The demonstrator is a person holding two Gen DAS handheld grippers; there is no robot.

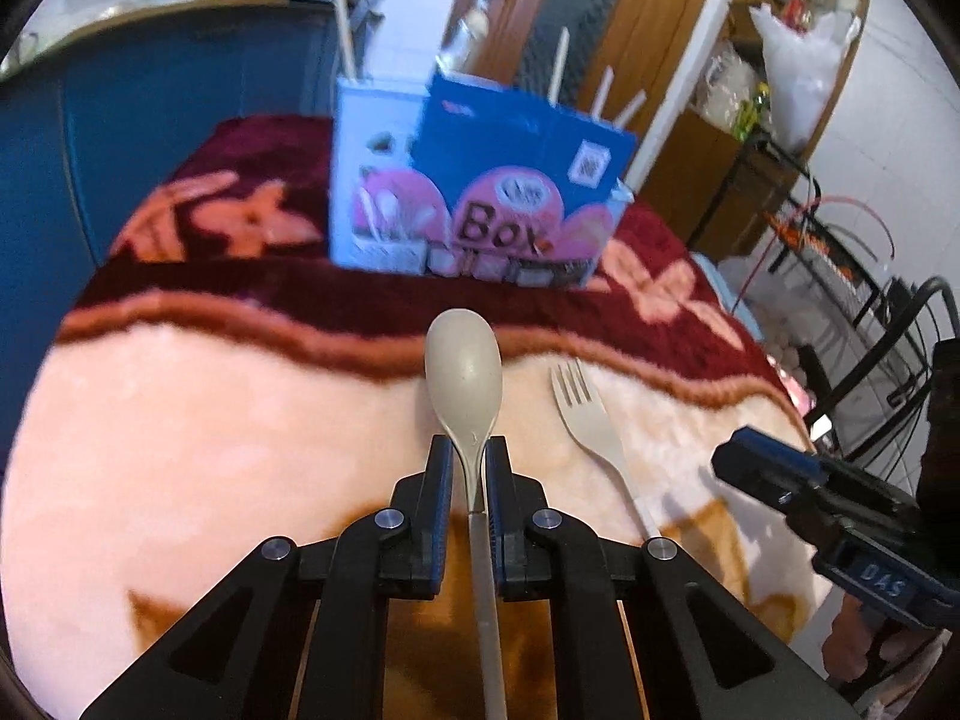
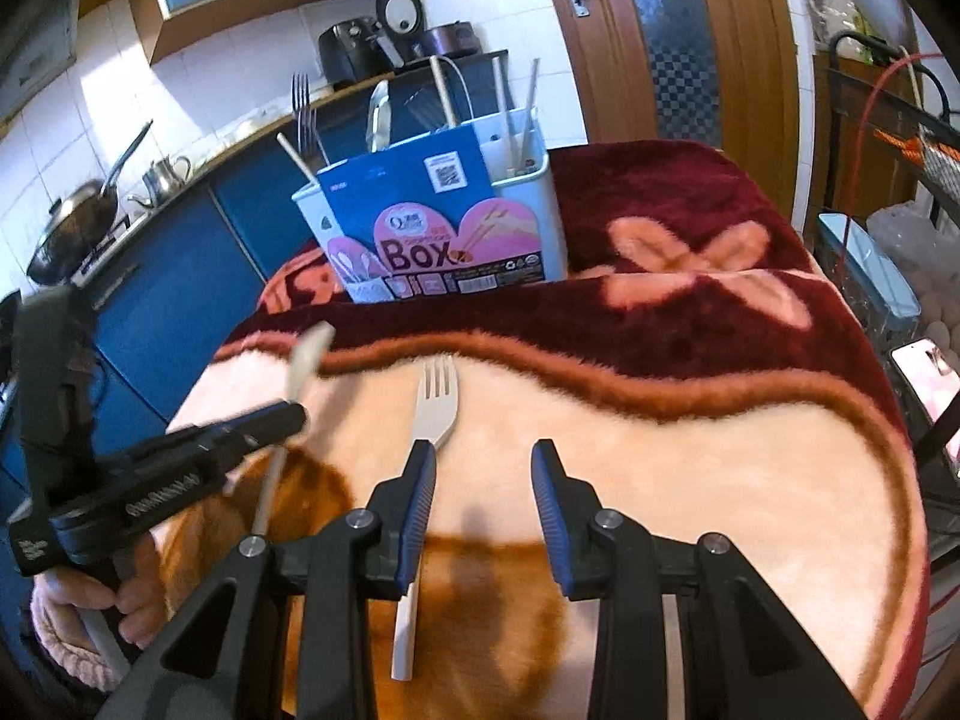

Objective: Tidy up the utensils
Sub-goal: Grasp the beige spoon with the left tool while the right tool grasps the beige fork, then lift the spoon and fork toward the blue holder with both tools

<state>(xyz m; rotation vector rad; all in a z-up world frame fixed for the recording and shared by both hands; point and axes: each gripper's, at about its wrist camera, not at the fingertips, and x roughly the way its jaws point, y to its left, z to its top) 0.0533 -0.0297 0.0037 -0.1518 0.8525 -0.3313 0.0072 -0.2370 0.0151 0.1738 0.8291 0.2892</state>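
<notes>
The left gripper (image 1: 468,459) pinched the spoon (image 1: 464,369), not yet boxed, while the right gripper (image 2: 483,459) gaped empty, the fork (image 2: 437,405) at eleven o'clock untouched, several utensils already in the box (image 2: 441,228).

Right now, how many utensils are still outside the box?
2: the spoon is clamped in the left gripper; the fork lies on the blanket by the open right gripper. More could lie out of view.

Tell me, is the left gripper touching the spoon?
Touching. In the left wrist view, the left gripper has both pads pressed against the neck of the beige spoon, with no gap on either side.
</notes>
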